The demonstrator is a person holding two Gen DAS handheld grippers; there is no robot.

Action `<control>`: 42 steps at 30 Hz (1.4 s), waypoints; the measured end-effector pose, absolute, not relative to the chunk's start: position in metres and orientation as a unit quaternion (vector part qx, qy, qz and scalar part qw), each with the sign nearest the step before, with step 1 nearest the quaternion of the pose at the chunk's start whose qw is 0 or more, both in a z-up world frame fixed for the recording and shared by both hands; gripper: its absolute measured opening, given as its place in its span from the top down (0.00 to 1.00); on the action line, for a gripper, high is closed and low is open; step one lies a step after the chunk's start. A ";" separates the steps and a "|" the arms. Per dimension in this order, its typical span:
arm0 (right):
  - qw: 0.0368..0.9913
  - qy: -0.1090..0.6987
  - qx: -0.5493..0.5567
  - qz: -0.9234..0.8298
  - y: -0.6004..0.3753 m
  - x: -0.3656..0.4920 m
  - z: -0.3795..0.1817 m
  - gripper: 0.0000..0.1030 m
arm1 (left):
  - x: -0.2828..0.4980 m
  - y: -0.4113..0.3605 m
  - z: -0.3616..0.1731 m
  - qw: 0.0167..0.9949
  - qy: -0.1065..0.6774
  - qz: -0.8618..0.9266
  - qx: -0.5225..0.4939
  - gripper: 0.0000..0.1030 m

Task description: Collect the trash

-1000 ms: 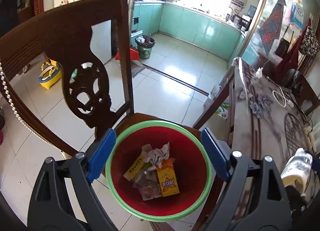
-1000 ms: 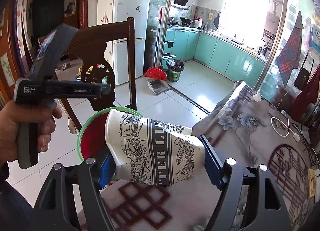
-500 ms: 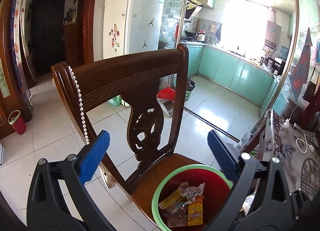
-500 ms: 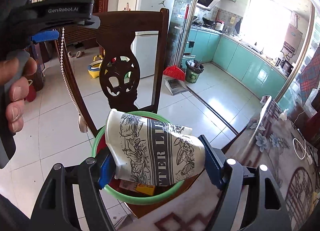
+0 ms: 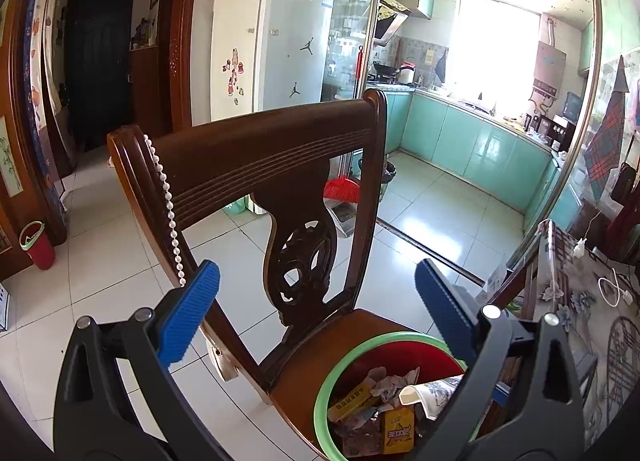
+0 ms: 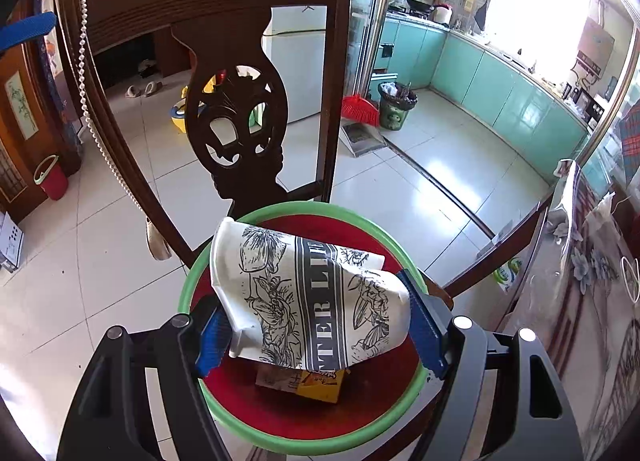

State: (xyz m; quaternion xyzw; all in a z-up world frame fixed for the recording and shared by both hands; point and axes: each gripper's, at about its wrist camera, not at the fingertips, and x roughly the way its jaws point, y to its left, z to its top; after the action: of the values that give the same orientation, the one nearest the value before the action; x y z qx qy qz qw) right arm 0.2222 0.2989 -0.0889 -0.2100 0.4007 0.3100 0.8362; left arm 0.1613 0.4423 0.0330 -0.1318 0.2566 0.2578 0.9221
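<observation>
A dark wooden chair (image 6: pixel 208 13) stands on the pale tiled floor (image 6: pixel 60 261), and on its seat (image 5: pixel 320 349) rests a red bin with a green rim (image 6: pixel 192 277). At 3 o'clock of the chair is the surface (image 6: pixel 592 301) under a floral cloth, with a white cable (image 5: pixel 612 289) lying on it

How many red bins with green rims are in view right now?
2: the nearer red bin on the chair seat, below the right gripper; the small red bin on the floor, far left.
</observation>
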 end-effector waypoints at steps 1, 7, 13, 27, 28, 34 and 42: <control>0.835 0.403 -0.212 0.308 0.301 0.224 -0.092 0.29 | 0.161 0.443 0.033 0.922 0.256 0.257 -0.133 0.07; 0.832 0.408 -0.220 0.305 0.309 0.228 -0.104 0.29 | 0.161 0.446 0.032 0.922 0.255 0.257 -0.141 0.07; 0.822 0.426 -0.229 0.302 0.315 0.233 -0.115 0.29 | 0.162 0.446 0.032 0.922 0.255 0.254 -0.144 0.07; 0.813 0.447 -0.236 0.290 0.310 0.236 -0.119 0.12 | 0.166 0.445 0.032 0.922 0.260 0.247 -0.144 0.06; 0.813 0.447 -0.237 0.290 0.308 0.235 -0.118 0.12 | 0.167 0.444 0.031 0.922 0.262 0.245 -0.145 0.06; 0.829 0.429 -0.211 0.292 0.283 0.221 -0.086 0.12 | 0.172 0.433 0.033 0.924 0.268 0.236 -0.135 0.05; 0.866 0.375 -0.172 0.282 0.208 0.184 -0.019 0.06 | 0.174 0.384 0.046 0.941 0.270 0.193 -0.067 0.05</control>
State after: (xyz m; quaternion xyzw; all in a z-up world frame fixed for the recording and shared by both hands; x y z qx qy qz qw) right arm 0.1840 0.2082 -0.0192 -0.1722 0.3750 0.2823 0.8661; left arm 0.1738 0.3845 0.0458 -0.0669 0.2697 0.1934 0.9410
